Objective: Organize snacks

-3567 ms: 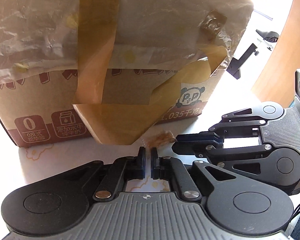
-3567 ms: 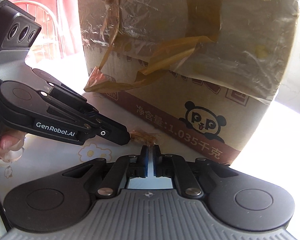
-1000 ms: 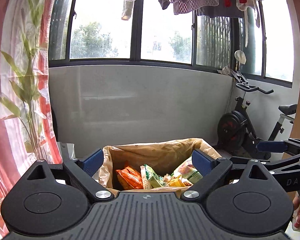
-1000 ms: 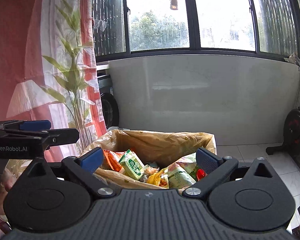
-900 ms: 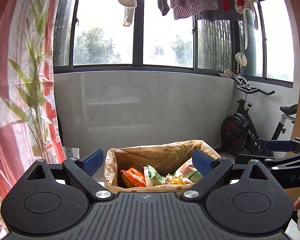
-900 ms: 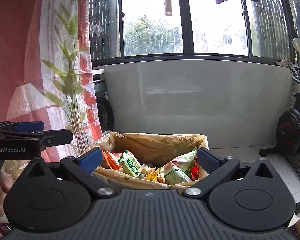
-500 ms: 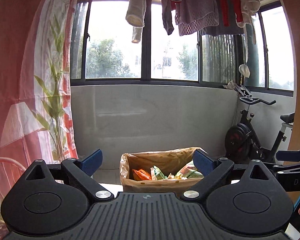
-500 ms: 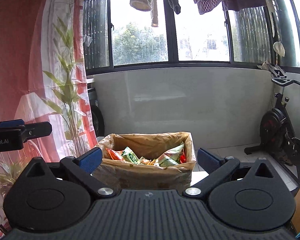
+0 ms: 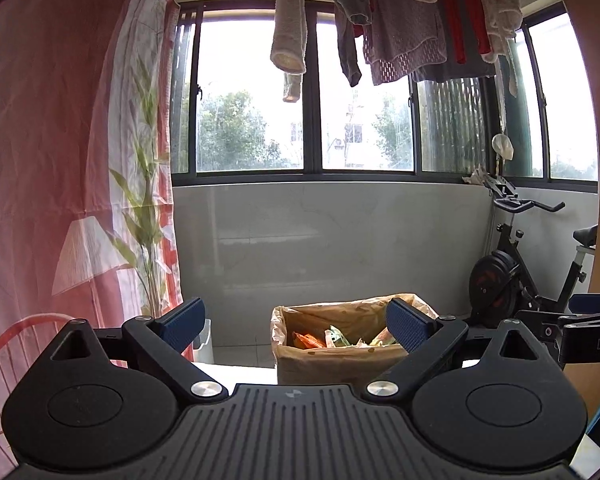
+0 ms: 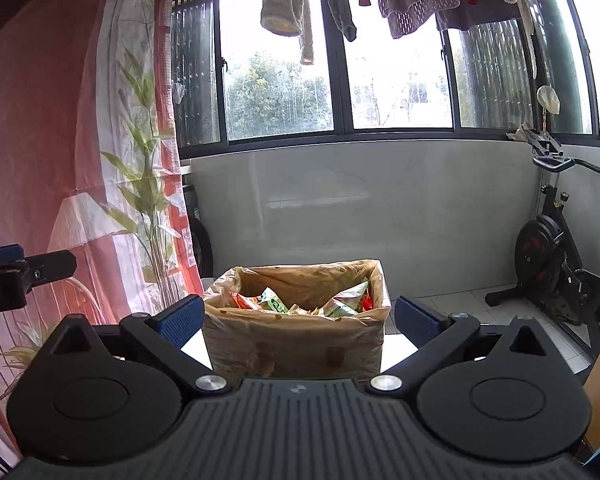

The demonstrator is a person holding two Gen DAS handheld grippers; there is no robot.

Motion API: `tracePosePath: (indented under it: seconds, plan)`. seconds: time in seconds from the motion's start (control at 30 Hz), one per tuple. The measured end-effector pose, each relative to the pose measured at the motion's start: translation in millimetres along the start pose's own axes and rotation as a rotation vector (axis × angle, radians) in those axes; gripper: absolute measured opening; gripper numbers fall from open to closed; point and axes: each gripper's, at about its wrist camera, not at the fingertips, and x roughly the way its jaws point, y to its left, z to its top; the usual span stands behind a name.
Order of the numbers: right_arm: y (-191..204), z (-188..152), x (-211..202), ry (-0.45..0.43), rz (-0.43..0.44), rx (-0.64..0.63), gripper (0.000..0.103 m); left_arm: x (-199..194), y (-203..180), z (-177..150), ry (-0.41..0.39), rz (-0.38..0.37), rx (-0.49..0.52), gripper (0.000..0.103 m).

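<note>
Left tool [image 9: 296, 322] wide, empty; right tool [image 10: 299, 318] wide, empty. Both well back from snack box [image 10: 296, 326] on bench [image 10: 192, 350]. Risk: pad snagging loose plastic liner [image 10: 220, 284] on re-approach, dragging box.

Snack packets [image 10: 274, 300] lie in box [image 10: 292, 344], exercise bike [image 10: 560, 256] right.

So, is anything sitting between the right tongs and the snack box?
No. In the right wrist view, the open right tongs frame the snack box; only bare white tabletop shows before it.
</note>
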Motion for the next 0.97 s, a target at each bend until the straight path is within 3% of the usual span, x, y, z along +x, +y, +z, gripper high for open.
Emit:
tracePosePath:
  seconds: [0.97]
  plan:
    - [-4.5, -1.0, -10.6, -0.016, -0.007, 0.014, 0.103, -8.4, 8.9, 0.2, -0.015, -0.005, -0.048, 0.098]
